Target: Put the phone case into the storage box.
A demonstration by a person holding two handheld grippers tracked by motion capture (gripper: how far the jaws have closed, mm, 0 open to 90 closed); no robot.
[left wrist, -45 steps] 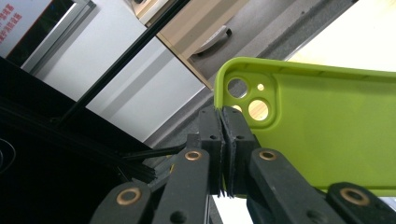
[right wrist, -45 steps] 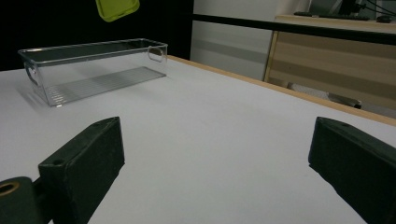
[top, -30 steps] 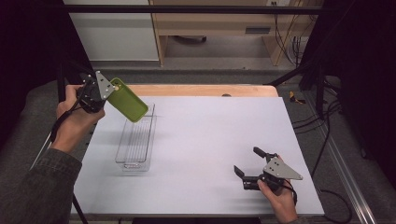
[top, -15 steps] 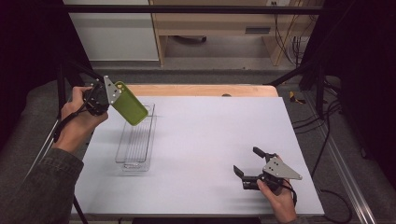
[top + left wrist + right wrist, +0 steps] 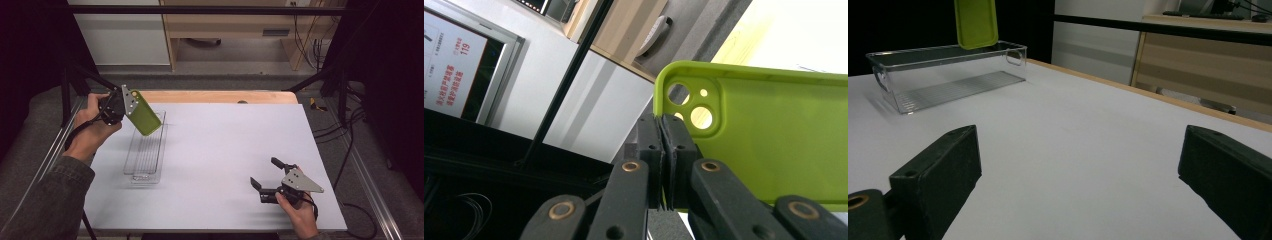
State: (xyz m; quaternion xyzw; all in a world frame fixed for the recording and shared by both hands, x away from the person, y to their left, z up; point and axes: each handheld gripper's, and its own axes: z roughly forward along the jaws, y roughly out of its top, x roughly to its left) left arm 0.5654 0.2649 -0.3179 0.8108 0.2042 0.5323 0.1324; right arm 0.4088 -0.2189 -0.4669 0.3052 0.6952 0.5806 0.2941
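A lime-green phone case (image 5: 145,117) hangs tilted over the far end of a clear plastic bin (image 5: 146,152) at the table's left. My left gripper (image 5: 126,102) is shut on the case's upper edge, beside the camera cut-outs (image 5: 694,107); the pads (image 5: 676,160) pinch that rim. In the right gripper view the case (image 5: 976,22) hovers just above the bin (image 5: 948,75), its lower end at rim height. My right gripper (image 5: 265,174) rests low near the table's front right, jaws wide apart with nothing between them (image 5: 1078,165).
The white table top (image 5: 225,145) stretches between bin and right gripper. A wooden strip (image 5: 215,96) edges the far side. Black frame posts (image 5: 75,75) stand at the back left, cables (image 5: 345,130) trail at the right.
My left gripper has carried the green case down and a little toward the right, lowering it closer to the bin's far end. The right gripper has stayed where it was.
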